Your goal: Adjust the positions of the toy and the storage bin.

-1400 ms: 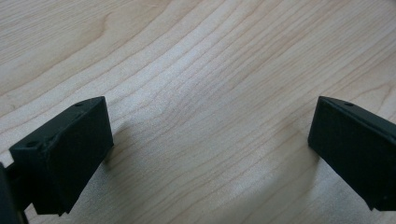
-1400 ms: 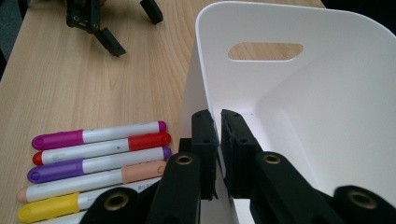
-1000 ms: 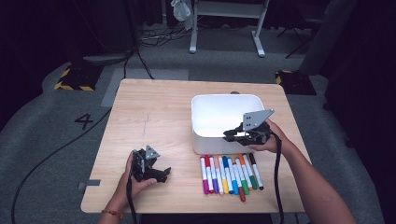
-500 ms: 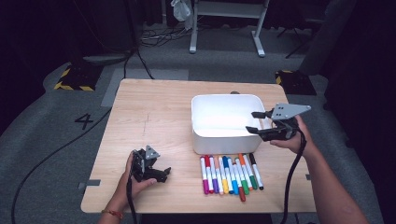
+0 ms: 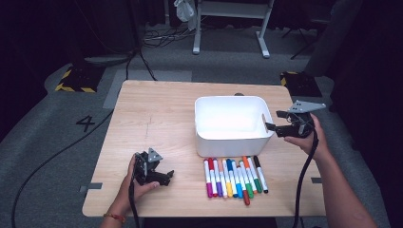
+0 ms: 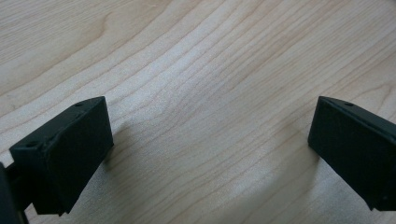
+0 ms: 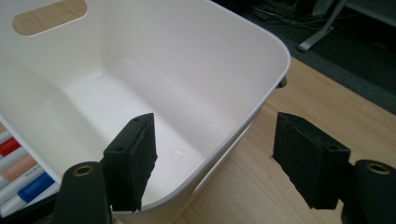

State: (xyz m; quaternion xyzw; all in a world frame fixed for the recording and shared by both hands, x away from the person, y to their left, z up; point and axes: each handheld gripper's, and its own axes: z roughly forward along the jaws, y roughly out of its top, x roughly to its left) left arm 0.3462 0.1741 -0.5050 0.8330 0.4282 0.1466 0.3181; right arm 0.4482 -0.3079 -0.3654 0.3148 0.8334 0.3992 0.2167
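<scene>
At the right edge of the surface: the right gripper straddles the right-hand wall of the white bin, one finger inside the wall, the other on the outer side.
Right fingers: spread apart, having just been opening; the bin's rim stands between them, yet the pads do not press on it, so nothing is held.
Bin position: right of the surface's middle, its long axis parallel to the near edge, its short right wall facing the right hand.
Key relation: the wall runs straight up between the two fingers, so my judgement is that a squeeze would clamp it and a pull toward the right edge would free it.
Nearer hand: the right, by far; the left is well apart toward the near left corner.
Left gripper: rests low near the near-left corner, fingers wide apart over bare wood, gripping nothing.
Markers: a coloured row lying just in front of the bin, by the near edge, each one's long axis pointing from near edge to far edge, between the two hands.
Bin contents: none seen from the right gripper view.
</scene>
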